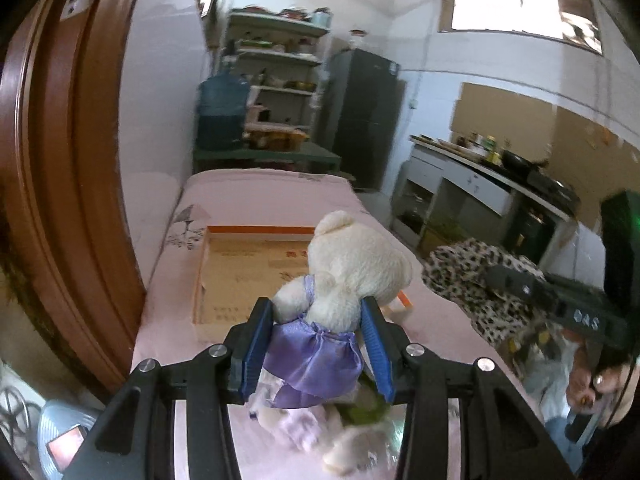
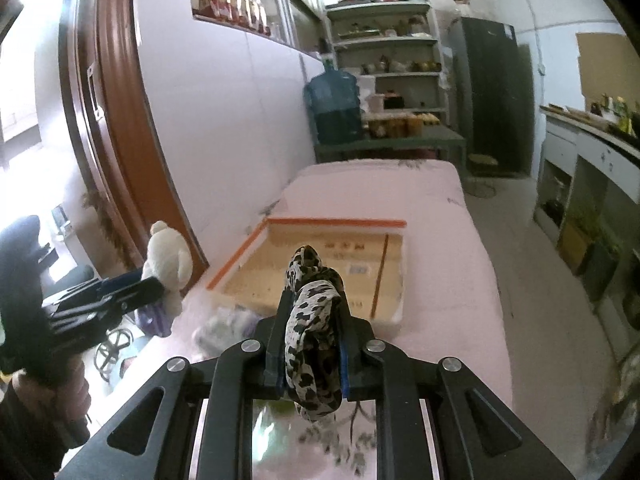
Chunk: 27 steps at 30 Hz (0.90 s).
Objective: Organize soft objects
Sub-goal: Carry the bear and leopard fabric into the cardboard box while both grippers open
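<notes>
My left gripper [image 1: 316, 312] is shut on a white teddy bear [image 1: 352, 268] in a purple dress, held above the pink bed. My right gripper [image 2: 312, 300] is shut on a leopard-print cloth [image 2: 312, 332], bunched between its fingers. A shallow cardboard box [image 2: 320, 272] with an orange rim lies on the bed ahead of both grippers; it also shows in the left wrist view [image 1: 240, 276]. The cloth also shows at the right of the left wrist view [image 1: 472, 280]. The bear shows at the left of the right wrist view [image 2: 168, 256]. More soft items [image 1: 360, 432] lie blurred on the bed below the bear.
The pink bed [image 2: 440, 280] runs along a white wall with a brown door frame [image 1: 52, 160] at left. A water jug [image 2: 332, 100], shelves [image 2: 388, 60] and a dark fridge [image 2: 492, 92] stand beyond the bed. A kitchen counter [image 1: 500, 176] lines the right side.
</notes>
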Motion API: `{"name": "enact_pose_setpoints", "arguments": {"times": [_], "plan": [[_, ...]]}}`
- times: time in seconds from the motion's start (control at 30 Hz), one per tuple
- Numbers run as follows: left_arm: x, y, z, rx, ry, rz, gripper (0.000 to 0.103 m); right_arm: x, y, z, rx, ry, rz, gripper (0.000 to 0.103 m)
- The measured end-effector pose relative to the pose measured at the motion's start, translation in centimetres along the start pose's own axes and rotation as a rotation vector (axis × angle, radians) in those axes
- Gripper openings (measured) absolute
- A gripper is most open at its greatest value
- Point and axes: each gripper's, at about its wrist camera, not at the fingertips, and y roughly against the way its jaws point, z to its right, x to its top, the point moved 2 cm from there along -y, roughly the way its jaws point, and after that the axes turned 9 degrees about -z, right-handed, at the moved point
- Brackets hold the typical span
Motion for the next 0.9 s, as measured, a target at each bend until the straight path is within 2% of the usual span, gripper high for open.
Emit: {"name": "enact_pose_setpoints", "arguments": {"times": [0.27, 0.47, 0.63, 0.9], "plan": [[5.0, -5.2, -2.8, 0.105, 0.075, -0.021, 0.045, 5.8, -5.6, 1.5, 0.076, 0.011, -0.007, 0.018], [7.2, -10.5, -5.0, 0.113, 0.149, -0.091, 0.045, 9.0, -11.8, 3.9, 0.148, -0.059, -0.066, 0.018], [8.3, -14.6, -6.1, 0.121, 0.171, -0.142, 0.045, 9.8, -16.2, 5.4, 0.206, -0.124, -0.111, 0.018], [8.6, -19.5, -7.2, 0.135, 0.215, -0.214, 0.045, 9.6, -22.5, 7.0, 0.250, -0.211, -0.194, 0.018]]}}
